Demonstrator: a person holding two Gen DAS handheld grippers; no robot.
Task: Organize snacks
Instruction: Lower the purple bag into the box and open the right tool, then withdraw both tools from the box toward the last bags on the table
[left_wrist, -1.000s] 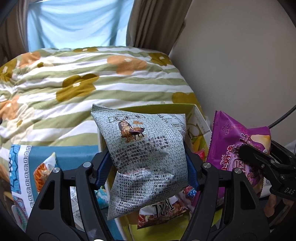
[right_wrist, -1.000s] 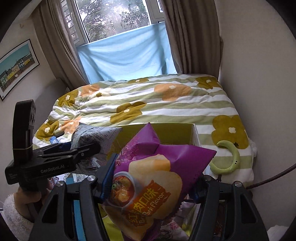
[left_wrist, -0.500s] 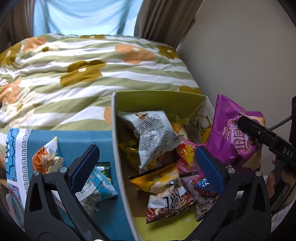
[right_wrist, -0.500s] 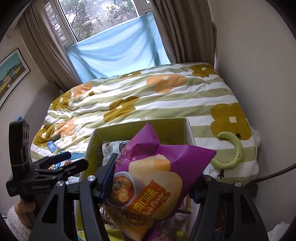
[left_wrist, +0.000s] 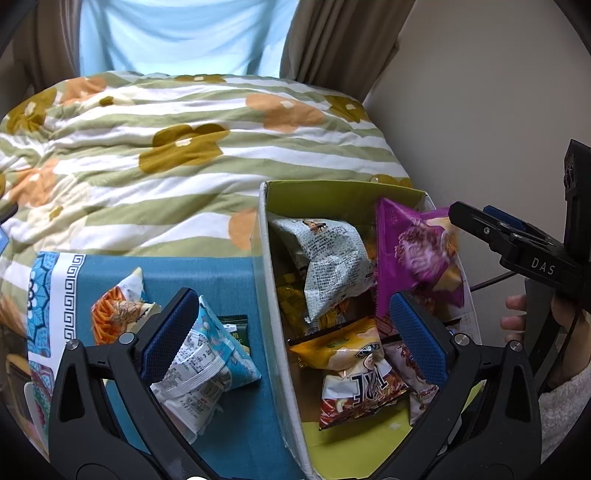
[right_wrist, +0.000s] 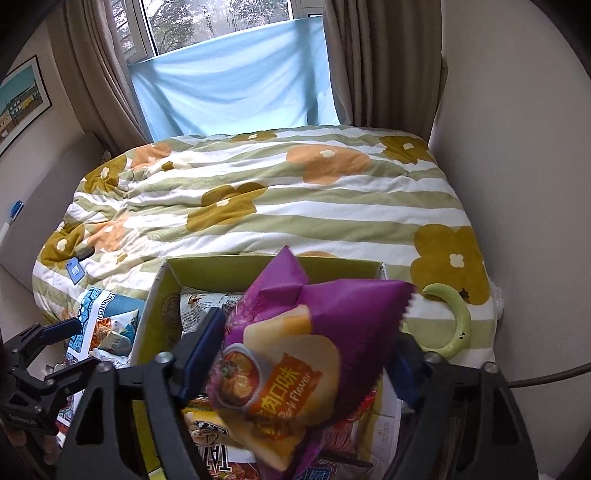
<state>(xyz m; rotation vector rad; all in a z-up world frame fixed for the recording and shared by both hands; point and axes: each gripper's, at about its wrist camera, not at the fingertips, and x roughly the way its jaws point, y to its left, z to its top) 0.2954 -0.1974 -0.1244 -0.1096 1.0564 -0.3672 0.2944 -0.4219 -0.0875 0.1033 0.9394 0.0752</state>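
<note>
Dropping-in is the step in hand: you are loading snack bags into the green box (left_wrist: 332, 195) that is sitting at the foot of the bed (left_wrist: 184, 147). Your right gripper (right_wrist: 295, 354) is opening its jaws at this moment; the purple chip bag (right_wrist: 317, 332) is between them, blurred and tipping toward the box, and the pads no longer appear to be pressing it. In the left wrist view the same purple bag (left_wrist: 417, 251) is showing at 1 o'clock, leaning on the far right corner of the box. The grey printed bag (left_wrist: 332, 266) is already lying inside, at 12 o'clock from your left gripper (left_wrist: 295, 332), on top of other packets.

Your left gripper is standing fully released with nothing between its pads, straddling the left wall of the box. Both grippers are pointing steeply downward; your right hand (left_wrist: 517, 317) is showing at 3 o'clock in the left view.

Bags are remaining outside on the blue cloth (left_wrist: 229, 273): a blue-and-white packet (left_wrist: 207, 362) at 8 o'clock, just behind your left pad, and an orange packet (left_wrist: 118, 310) at 9 o'clock. Judging by position, the next move is calling for you to swing the left gripper leftward over the blue-and-white packet and close across its middle, since the crinkled film is likely to slip at an edge.
</note>
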